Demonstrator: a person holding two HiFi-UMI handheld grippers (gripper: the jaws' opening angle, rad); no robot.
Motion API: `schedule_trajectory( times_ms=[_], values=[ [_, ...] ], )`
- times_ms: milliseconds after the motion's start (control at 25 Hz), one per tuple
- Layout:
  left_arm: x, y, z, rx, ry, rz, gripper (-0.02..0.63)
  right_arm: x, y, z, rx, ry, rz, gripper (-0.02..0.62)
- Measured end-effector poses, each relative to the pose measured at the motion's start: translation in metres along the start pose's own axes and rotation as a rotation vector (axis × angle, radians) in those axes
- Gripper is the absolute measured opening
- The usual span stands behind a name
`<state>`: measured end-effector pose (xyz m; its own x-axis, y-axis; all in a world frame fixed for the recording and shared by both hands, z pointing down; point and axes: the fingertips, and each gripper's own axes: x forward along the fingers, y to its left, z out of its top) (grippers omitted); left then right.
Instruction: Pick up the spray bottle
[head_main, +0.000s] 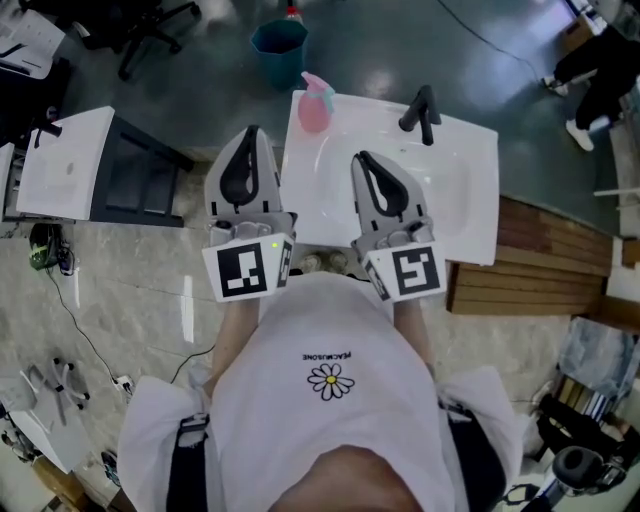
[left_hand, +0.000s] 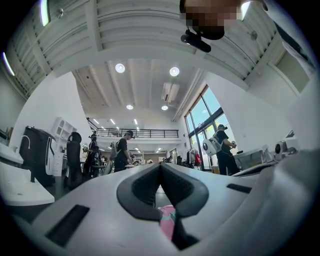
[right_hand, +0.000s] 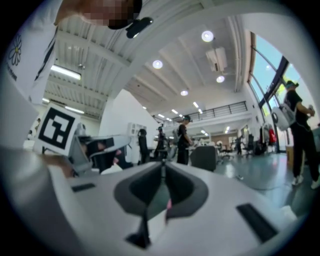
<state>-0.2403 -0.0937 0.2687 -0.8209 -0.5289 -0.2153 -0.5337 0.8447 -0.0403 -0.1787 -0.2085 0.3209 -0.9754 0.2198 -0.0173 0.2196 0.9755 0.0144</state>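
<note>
The pink spray bottle (head_main: 314, 104) stands upright on the back left corner of the white washbasin (head_main: 470, 200). In the head view both grippers are held level in front of the person's chest and point toward the basin. My left gripper (head_main: 251, 131) is shut and empty, its tip just left of the basin's edge and short of the bottle. My right gripper (head_main: 360, 157) is shut and empty over the basin's near part. In the left gripper view, below the meeting tips of that gripper (left_hand: 160, 165), a bit of the pink bottle (left_hand: 167, 221) shows. The right gripper view has its gripper (right_hand: 163, 163) closed, with a pink sliver (right_hand: 169, 203).
A black faucet (head_main: 421, 112) rises at the basin's back. A teal bucket (head_main: 279, 50) stands on the floor behind the bottle. A white table (head_main: 68, 162) is at the left, wooden boards (head_main: 545, 262) at the right. People stand in the hall beyond.
</note>
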Motion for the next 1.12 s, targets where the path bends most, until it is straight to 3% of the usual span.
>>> schedule_trajectory(
  times_ms=[80,160,480,880,1120],
  values=[
    [0.002,0.002,-0.001,-0.002,0.001,0.002,0.02,0.007,0.001,-0.001,0.008,0.008,0.014,0.032],
    [0.004,0.005,-0.002,-0.003,0.001,0.005,0.02,0.016,0.003,-0.002,-0.002,0.023,0.047,0.135],
    [0.006,0.023,-0.007,0.015,0.032,0.04,0.02,0.064,-0.011,-0.023,0.098,0.102,0.118,0.262],
    [-0.005,0.053,-0.022,0.038,0.102,0.121,0.02,0.135,-0.04,-0.117,0.182,0.338,0.095,0.318],
    [-0.016,0.063,-0.032,0.082,0.152,0.146,0.02,0.159,-0.052,-0.165,0.173,0.45,0.09,0.321]
  ],
)
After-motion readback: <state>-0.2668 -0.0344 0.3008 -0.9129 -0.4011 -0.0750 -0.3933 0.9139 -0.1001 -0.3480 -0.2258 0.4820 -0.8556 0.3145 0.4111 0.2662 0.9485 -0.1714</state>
